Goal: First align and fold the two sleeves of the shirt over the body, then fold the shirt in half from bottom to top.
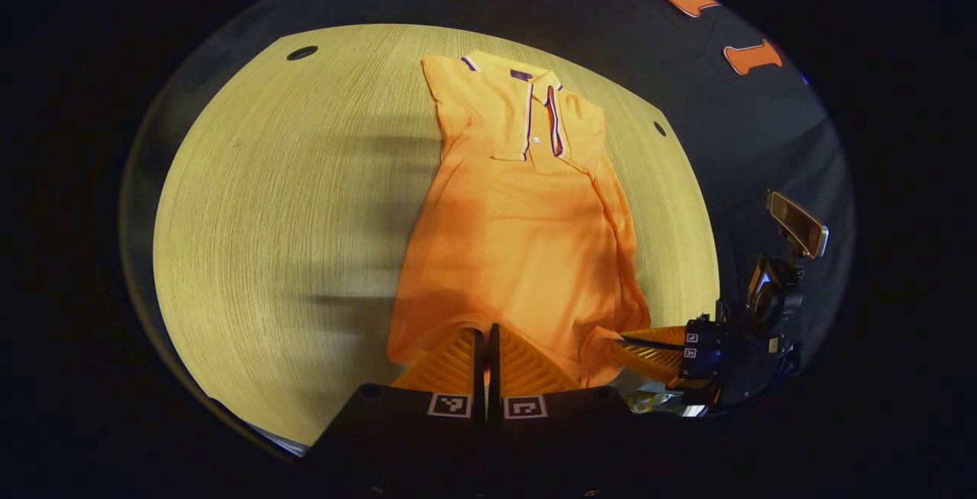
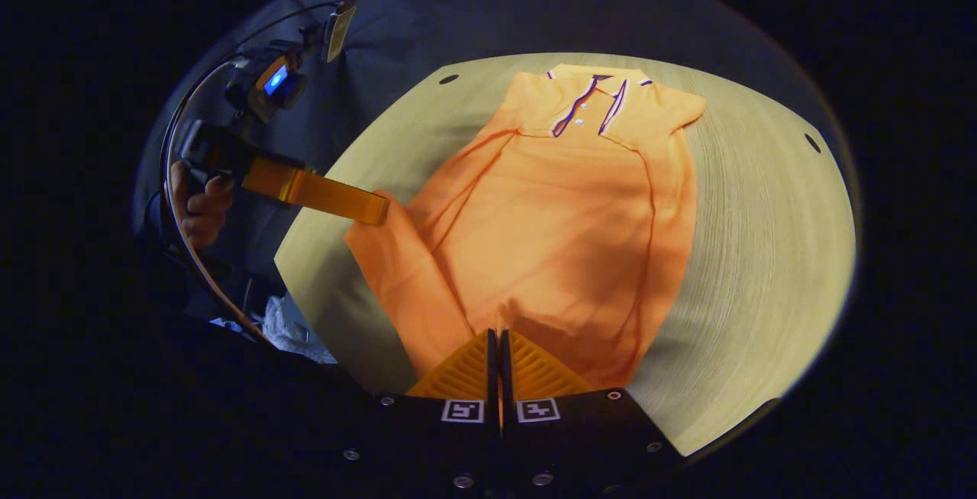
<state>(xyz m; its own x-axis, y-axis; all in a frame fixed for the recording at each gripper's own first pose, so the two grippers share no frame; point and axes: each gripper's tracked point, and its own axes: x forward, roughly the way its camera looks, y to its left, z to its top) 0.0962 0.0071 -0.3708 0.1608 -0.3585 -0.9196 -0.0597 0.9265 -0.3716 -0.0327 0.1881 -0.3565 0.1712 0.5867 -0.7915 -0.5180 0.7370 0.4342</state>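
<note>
With both sleeves folded over the shirt [image 2: 565, 217] on the table [image 2: 763, 255], the left gripper [image 1: 486, 331] and right gripper [image 2: 498, 335] each clench the hem, and should lift evenly toward the collar [image 2: 599, 75].

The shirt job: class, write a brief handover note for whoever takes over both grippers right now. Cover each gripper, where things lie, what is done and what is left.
Left gripper: shut on the shirt at its bottom hem.
Right gripper: shut on the hem too, at the other bottom corner.
The shirt lies flat and face up on the round wooden table, collar at the far side, hem at the near edge.
Done: both sleeves look folded in over the body, which forms a narrow strip.
Left: lift the hem with both grippers and carry it up to the collar, folding the shirt in half, then release.
</note>
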